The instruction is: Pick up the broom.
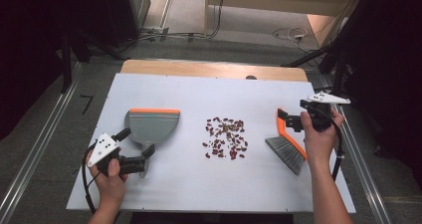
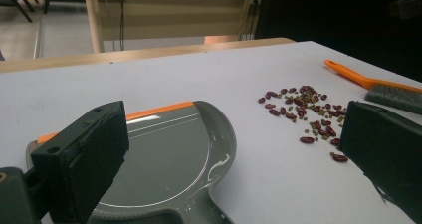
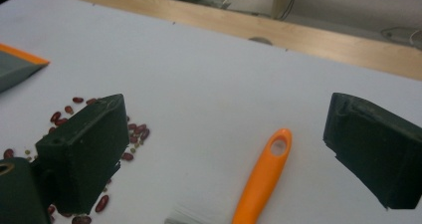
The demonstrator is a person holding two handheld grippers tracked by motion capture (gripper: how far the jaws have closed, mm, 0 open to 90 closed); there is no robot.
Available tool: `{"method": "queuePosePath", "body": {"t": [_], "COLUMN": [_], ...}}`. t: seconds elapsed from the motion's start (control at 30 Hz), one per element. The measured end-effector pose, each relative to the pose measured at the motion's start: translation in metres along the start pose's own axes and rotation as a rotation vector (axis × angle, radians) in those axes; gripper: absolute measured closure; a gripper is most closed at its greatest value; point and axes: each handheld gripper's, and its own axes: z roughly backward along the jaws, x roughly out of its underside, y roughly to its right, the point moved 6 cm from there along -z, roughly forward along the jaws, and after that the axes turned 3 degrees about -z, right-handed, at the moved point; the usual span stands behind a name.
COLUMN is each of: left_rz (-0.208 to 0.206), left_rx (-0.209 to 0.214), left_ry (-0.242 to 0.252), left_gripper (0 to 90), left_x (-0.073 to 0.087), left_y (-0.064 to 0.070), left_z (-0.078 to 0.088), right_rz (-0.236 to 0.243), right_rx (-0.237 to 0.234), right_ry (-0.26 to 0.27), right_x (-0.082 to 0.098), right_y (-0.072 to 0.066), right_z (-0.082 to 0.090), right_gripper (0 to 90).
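Both tongs gape empty: left gripper straddles the dustpan handle, right gripper brackets the brush handle, ready for sweeping beans.

Bare table lies open beyond the beans, between dustpan and brush.

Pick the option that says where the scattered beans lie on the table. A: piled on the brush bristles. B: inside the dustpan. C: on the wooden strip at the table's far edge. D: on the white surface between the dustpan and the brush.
D: the beans are loose on the bare white table, with the dustpan to one side and the brush to the other, touching neither.
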Motion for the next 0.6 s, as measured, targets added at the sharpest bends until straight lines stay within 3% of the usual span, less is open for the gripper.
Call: {"method": "queuePosePath", "body": {"t": [0.03,0.17,0.23,0.3,0.43,0.6], "left_rz": [-0.003,-0.009,-0.01,-0.006,-0.007,-0.006], "left_rx": [0.004,0.012,0.012,0.012,0.012,0.013], "left_ry": [-0.002,-0.009,-0.007,-0.006,-0.007,-0.012], "left_gripper": [0.0,0.0,0.0,0.0,0.0,0.0], "left_x": [0.0,0.001,0.0,0.0,0.001,0.001], "left_y": [0.0,0.002,0.002,0.002,0.002,0.003], "left_z": [0.0,-0.001,0.0,0.001,0.001,-0.001], "right_rz": [0.005,-0.012,-0.061,-0.089,-0.108,-0.123], "right_rx": [0.007,0.013,-0.029,-0.054,0.046,0.063], "right_ry": [-0.033,-0.078,-0.11,-0.133,-0.218,-0.294], "right_x": [0.005,0.012,0.019,0.023,0.035,0.048], "right_y": [0.001,0.005,0.009,0.012,0.022,0.027], "right_z": [-0.006,-0.013,-0.018,-0.021,-0.03,-0.036], "right_gripper": [3.8,4.4,23.0,31.9,44.5,51.1]}}
